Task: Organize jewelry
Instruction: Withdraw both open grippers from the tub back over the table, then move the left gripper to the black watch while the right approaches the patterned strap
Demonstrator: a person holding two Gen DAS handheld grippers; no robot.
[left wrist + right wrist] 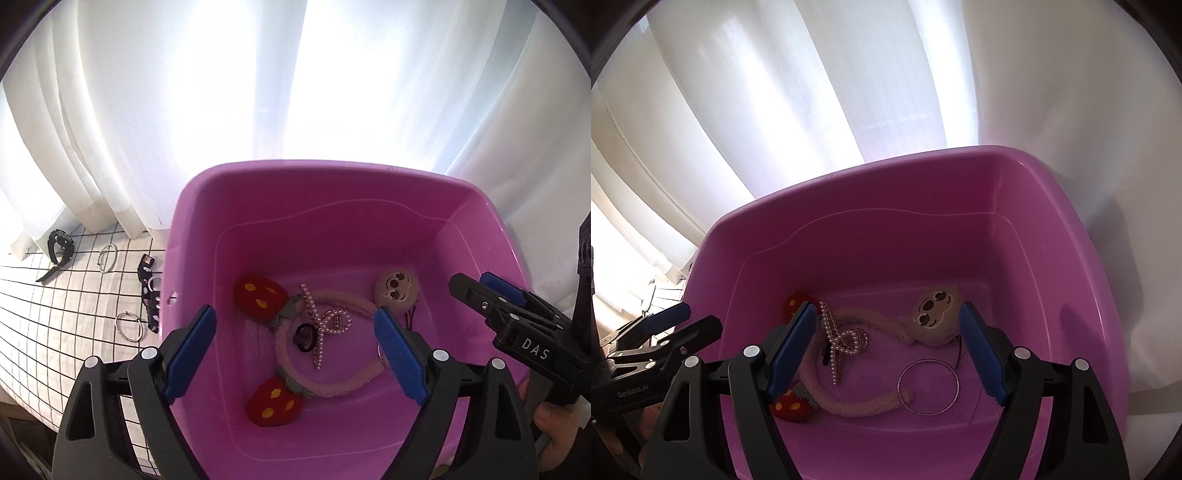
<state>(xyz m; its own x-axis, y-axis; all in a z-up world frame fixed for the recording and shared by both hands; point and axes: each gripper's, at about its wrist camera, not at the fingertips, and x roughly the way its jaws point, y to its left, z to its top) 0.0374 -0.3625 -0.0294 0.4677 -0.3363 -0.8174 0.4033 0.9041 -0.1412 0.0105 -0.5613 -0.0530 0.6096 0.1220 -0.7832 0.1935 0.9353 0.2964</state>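
Left wrist view: both claws hang wide open and empty over the pink bin (192,221); remaining rings (129,326) and black straps (149,291) lie on the checked bed left of it, nearer the left claw (295,354) than the right claw (476,282).

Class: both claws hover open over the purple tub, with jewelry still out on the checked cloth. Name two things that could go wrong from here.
1. The pearl strand lies tangled across the fuzzy headband; new pieces may snag in it.
2. Reaching for the bangles beside the tub, the left claw could knock its wall, since they lie close to it.
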